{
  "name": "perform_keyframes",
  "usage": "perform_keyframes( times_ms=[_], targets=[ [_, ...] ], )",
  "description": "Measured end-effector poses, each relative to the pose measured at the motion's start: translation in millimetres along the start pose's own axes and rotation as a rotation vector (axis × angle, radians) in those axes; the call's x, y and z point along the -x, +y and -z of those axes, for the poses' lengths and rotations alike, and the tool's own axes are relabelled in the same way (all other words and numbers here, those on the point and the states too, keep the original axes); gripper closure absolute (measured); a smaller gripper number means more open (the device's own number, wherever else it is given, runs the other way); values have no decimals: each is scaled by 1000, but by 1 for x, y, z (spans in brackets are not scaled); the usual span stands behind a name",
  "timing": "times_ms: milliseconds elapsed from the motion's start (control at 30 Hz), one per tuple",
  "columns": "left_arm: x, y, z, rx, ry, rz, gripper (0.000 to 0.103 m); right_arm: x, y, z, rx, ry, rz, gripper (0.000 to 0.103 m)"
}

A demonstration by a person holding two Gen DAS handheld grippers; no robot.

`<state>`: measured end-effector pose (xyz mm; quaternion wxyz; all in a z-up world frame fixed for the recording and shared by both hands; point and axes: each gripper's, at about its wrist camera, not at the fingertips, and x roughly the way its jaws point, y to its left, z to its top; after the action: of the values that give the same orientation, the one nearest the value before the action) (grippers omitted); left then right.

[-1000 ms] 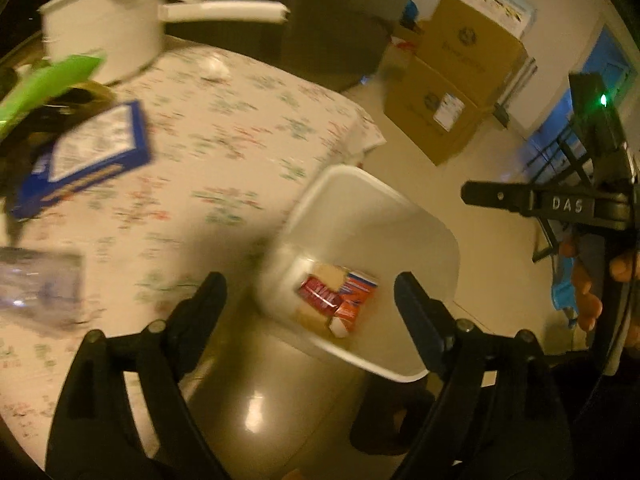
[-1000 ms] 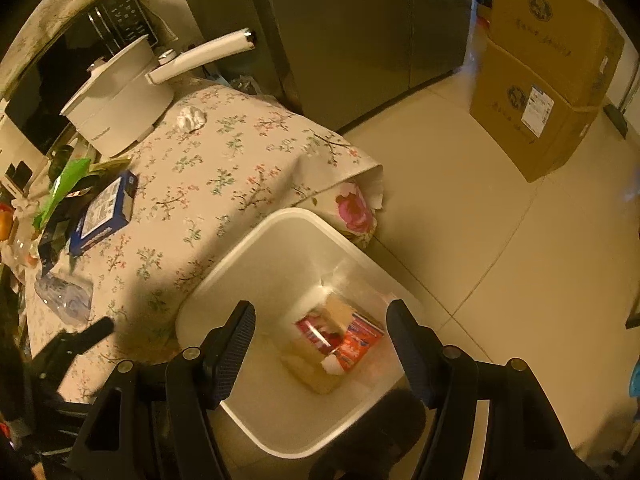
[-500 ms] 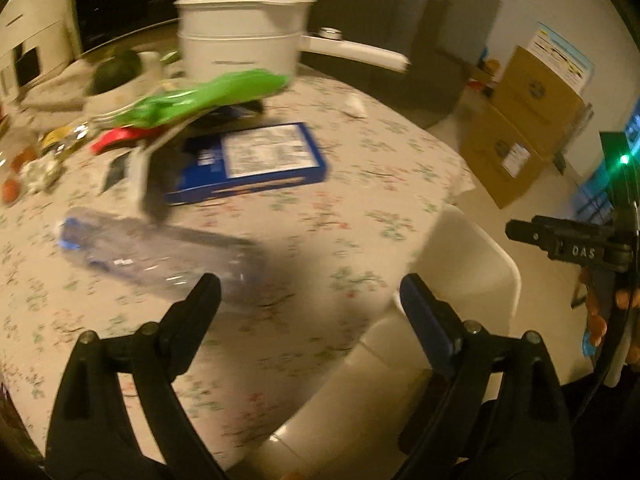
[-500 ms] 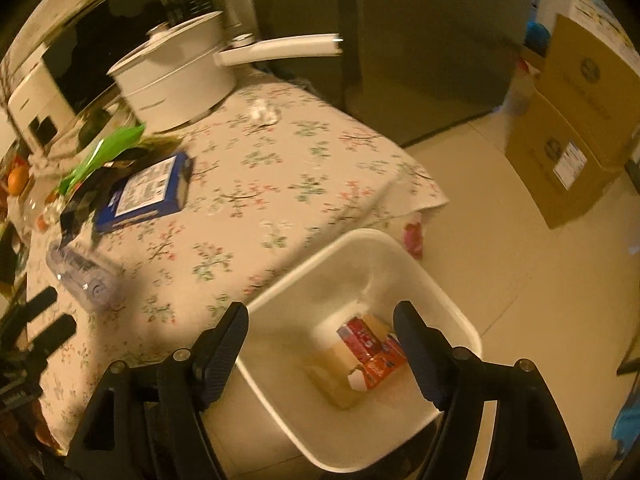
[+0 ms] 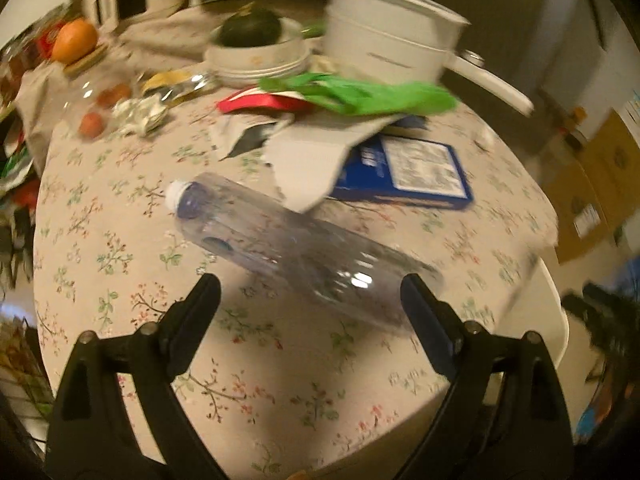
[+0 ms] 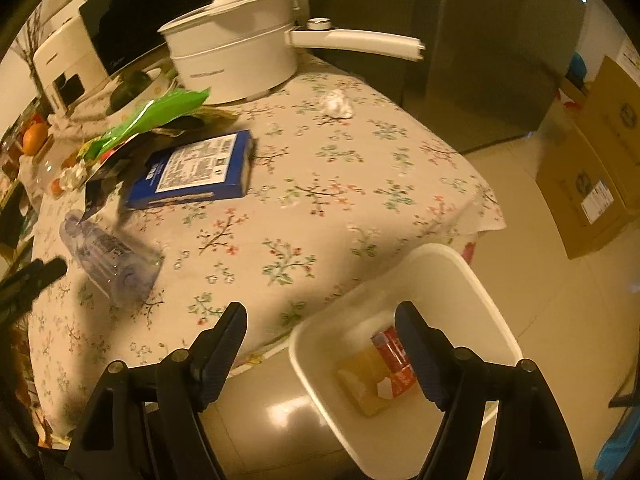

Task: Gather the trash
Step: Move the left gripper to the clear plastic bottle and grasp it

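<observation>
A clear empty plastic bottle [image 5: 296, 244] lies on its side on the floral tablecloth [image 5: 120, 240], cap to the left. My left gripper [image 5: 310, 300] is open and empty, its fingers either side of the bottle's base, just short of it. The bottle also shows in the right wrist view [image 6: 108, 260]. A white bin [image 6: 460, 264] stands on the floor by the table edge with red and tan wrappers [image 6: 384, 368] inside. My right gripper [image 6: 322, 328] is open and empty above the bin's near rim. A blue box [image 6: 196, 170], a green wrapper [image 6: 160, 114] and a crumpled tissue [image 6: 338, 104] lie on the table.
A white pot with a long handle [image 6: 236, 56] stands at the table's back. A bowl with a dark fruit [image 5: 252, 40], an orange [image 5: 74, 40], foil scraps [image 5: 140, 114] and a red wrapper [image 5: 256, 102] crowd the far side. Cardboard boxes [image 6: 592, 184] stand on the floor at right.
My left gripper has swung from over the bin to the table and closed in on the bottle. My right gripper has drifted back a little, still above the bin.
</observation>
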<state>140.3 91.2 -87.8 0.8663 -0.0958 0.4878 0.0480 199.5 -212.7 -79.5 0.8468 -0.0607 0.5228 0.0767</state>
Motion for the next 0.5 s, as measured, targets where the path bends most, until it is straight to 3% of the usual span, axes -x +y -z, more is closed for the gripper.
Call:
perform_keyframes(
  times_ms=[233,500],
  targets=[
    [-37,5,-13,189,44,-29,12,-5,12,-2,36,4,12,25],
    [-63,5,-17,274,90,-60,12,-9,13,-4,45,13,-4,25]
  ],
)
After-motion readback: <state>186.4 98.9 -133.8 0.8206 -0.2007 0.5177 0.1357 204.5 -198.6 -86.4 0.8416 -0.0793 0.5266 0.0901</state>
